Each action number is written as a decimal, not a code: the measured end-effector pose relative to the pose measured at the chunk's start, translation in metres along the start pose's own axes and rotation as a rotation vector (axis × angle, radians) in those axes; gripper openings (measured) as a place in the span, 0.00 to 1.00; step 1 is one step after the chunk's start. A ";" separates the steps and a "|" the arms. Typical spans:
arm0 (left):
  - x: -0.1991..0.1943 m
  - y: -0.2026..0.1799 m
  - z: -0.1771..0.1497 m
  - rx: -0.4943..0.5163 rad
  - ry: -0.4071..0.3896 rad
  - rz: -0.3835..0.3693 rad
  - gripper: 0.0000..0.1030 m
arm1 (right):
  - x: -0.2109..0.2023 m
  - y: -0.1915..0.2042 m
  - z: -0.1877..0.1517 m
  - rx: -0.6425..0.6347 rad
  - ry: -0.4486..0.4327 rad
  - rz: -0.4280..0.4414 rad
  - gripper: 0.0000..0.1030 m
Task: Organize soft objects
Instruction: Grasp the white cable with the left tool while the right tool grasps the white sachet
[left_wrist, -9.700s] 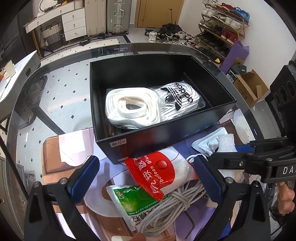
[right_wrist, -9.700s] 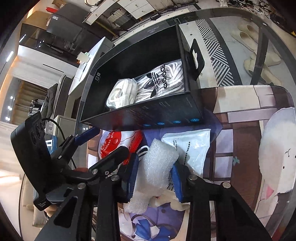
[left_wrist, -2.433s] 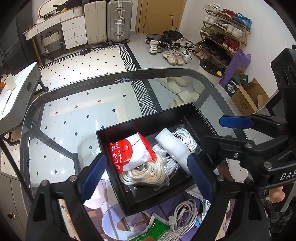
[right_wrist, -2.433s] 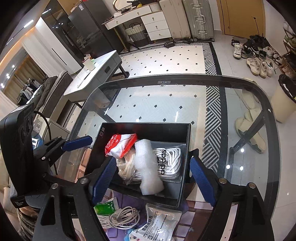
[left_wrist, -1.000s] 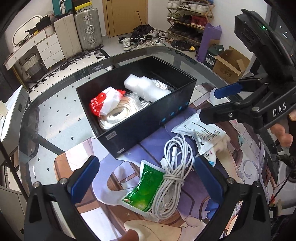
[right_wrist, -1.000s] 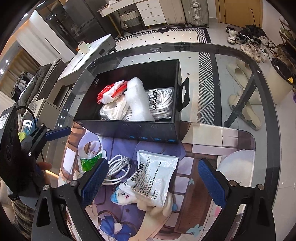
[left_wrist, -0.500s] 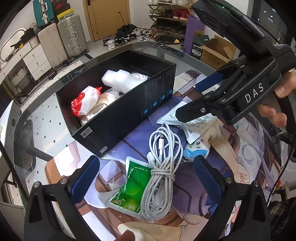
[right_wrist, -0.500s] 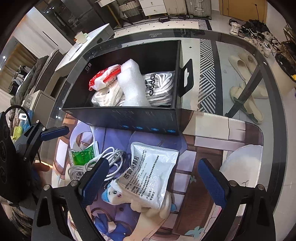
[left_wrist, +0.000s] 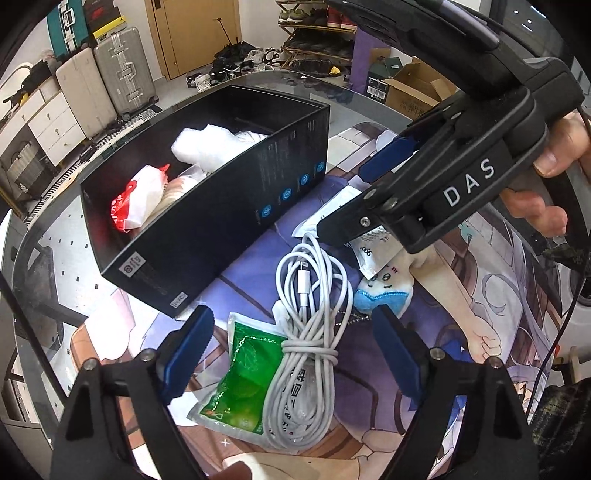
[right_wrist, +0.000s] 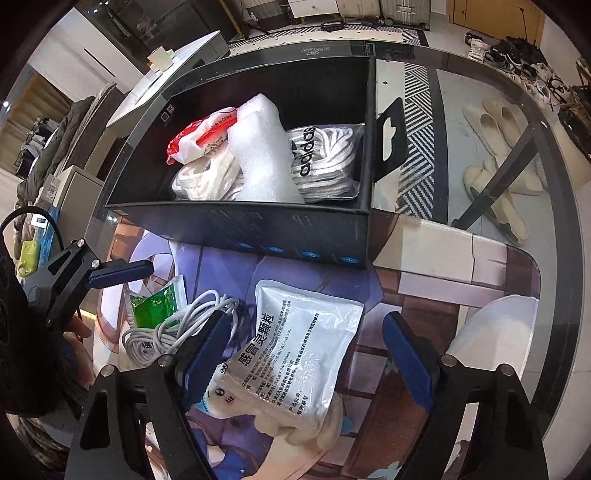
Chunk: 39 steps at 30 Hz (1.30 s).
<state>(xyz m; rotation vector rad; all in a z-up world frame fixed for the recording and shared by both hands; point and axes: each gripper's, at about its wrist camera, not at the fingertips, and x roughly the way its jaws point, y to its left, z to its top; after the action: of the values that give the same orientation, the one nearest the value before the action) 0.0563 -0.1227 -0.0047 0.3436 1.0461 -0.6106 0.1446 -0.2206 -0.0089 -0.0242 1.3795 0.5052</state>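
Observation:
My left gripper (left_wrist: 291, 350) points down over a coiled white cable (left_wrist: 306, 314) lying partly on a green packet (left_wrist: 240, 380). Its jaws are closing with the cable between them, and the pads stand clear of it. My right gripper (right_wrist: 306, 354) hovers over a white printed pouch (right_wrist: 303, 350) that rests on a cream plush toy (right_wrist: 280, 421). Its jaws are closing too, with gaps on both sides of the pouch. The black box (right_wrist: 258, 229) holds a red-and-white pouch (right_wrist: 199, 136), a foam wrap (right_wrist: 262, 155), white laces and an adidas bag (right_wrist: 325, 162).
All this lies on a printed anime mat (left_wrist: 480, 295) on a glass table. The box wall (left_wrist: 207, 236) stands just behind the cable. The right gripper (left_wrist: 354, 195) hangs close above the pouch in the left wrist view. Slippers (right_wrist: 495, 125) show through the glass.
Both grippers have sunk closer to the things on the mat, and their jaws have narrowed. The right gripper now fills more of the left wrist view. Nothing on the mat has shifted.

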 end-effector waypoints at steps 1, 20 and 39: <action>0.001 -0.001 0.000 0.003 0.000 -0.001 0.84 | 0.001 0.001 0.001 -0.003 0.004 -0.001 0.81; 0.012 0.005 0.000 -0.039 0.021 -0.039 0.59 | 0.009 0.008 0.003 -0.046 0.024 -0.079 0.63; 0.021 0.007 -0.001 -0.037 0.040 0.000 0.50 | 0.007 0.008 0.001 -0.063 0.017 -0.104 0.59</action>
<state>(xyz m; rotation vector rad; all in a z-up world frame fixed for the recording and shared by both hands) 0.0673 -0.1235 -0.0242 0.3246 1.0948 -0.5854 0.1434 -0.2108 -0.0127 -0.1513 1.3714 0.4619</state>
